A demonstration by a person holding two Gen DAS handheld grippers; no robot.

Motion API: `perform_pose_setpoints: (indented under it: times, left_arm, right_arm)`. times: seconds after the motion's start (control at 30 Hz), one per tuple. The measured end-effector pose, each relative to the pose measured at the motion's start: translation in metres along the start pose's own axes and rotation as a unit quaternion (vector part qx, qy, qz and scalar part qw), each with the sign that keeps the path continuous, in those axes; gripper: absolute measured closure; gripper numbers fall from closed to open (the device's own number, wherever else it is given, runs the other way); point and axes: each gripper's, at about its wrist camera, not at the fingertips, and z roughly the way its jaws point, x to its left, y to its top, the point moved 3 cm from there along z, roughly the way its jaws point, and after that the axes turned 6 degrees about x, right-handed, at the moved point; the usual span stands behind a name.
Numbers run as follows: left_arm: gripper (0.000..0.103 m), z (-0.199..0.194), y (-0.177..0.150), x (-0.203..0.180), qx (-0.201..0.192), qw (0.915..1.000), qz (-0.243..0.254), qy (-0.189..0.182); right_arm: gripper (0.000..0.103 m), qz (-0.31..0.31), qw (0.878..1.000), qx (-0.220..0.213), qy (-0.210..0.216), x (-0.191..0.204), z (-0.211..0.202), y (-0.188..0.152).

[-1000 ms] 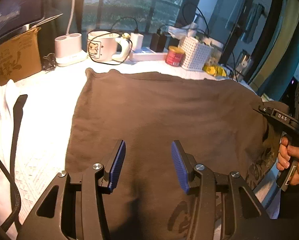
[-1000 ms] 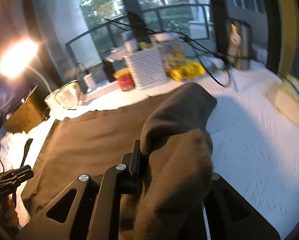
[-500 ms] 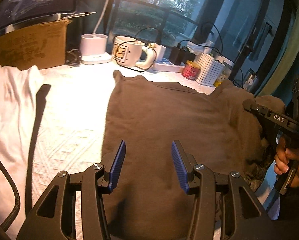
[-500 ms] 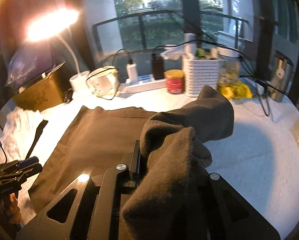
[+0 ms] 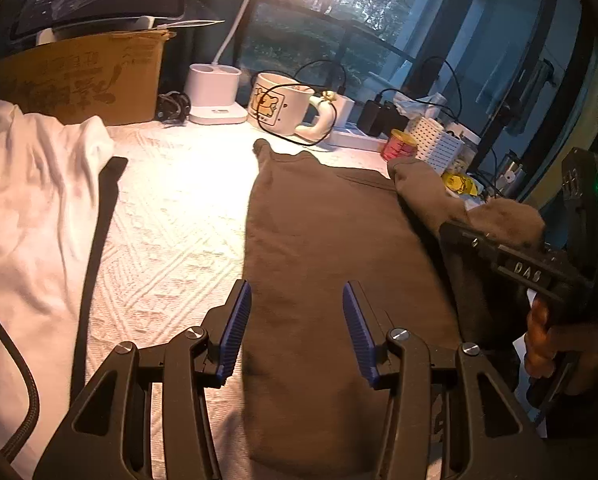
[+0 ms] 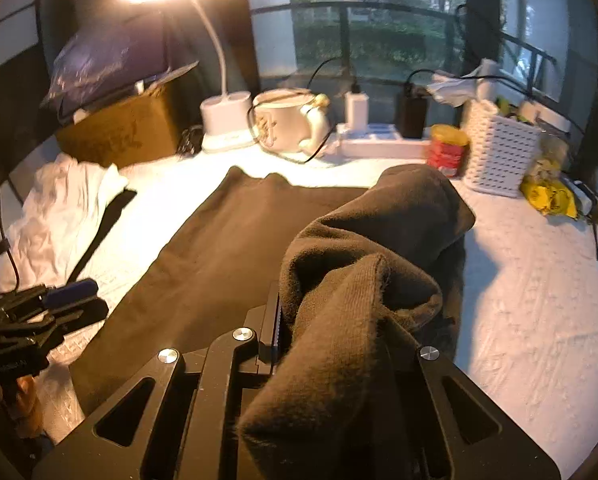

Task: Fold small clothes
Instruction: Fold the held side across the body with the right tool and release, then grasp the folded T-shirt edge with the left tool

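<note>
Right wrist view: cloth (image 6: 519, 300) covers the table, and the brown garment (image 6: 219, 248) lies flat on it, long axis running away toward the mug (image 6: 287, 124). Right gripper (image 6: 339, 344) is clenched on the garment's lifted right edge (nearer hand); left gripper (image 5: 297, 324) hangs released above the near hem.

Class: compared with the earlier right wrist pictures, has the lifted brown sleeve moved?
Yes. The brown sleeve has swung leftward, from beside the white basket toward the red can.
</note>
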Motion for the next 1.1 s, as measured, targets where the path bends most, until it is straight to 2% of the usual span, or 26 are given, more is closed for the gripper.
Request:
perform_pose_setpoints:
  times: [0.23,0.4,0.47,0.6,0.67,0.73,0.87,0.97,1.1]
  left_arm:
    - [0.056,-0.004,-0.002,0.008,-0.001,0.9999,-0.005,0.009]
    - [0.056,-0.013,-0.002,0.021,-0.008,0.9995,-0.011,0.030]
    - [0.056,-0.019,-0.002,0.028,-0.013,0.9990,-0.016,0.041]
    - [0.056,-0.032,0.000,0.035,-0.027,0.9979,-0.020,0.055]
    - [0.056,-0.037,0.001,0.035,-0.033,0.9975,-0.018,0.060]
    - [0.056,-0.042,0.002,0.035,-0.038,0.9972,-0.016,0.063]
    - [0.056,-0.051,0.006,0.030,-0.050,0.9965,-0.009,0.066]
    - [0.056,-0.053,0.008,0.021,-0.054,0.9966,0.000,0.062]
    - [0.056,-0.049,0.007,0.003,-0.042,0.9979,0.021,0.045]
  right_arm:
    - [0.084,-0.034,0.998,0.046,-0.003,0.023,0.019,-0.006]
    - [0.082,-0.052,0.996,0.044,0.066,0.049,0.006,-0.008]
    - [0.065,-0.076,0.990,0.055,0.102,0.070,0.003,-0.011]
    - [0.056,-0.121,0.979,0.064,0.154,0.106,-0.002,-0.021]
    - [0.048,-0.147,0.973,0.066,0.163,0.122,-0.006,-0.027]
    - [0.048,-0.164,0.969,0.064,0.174,0.132,-0.011,-0.032]
    - [0.047,-0.175,0.968,0.036,0.179,0.135,-0.032,-0.034]
    - [0.047,-0.158,0.972,0.018,0.172,0.123,-0.045,-0.030]
    - [0.047,-0.121,0.982,-0.008,0.143,0.093,-0.056,-0.026]
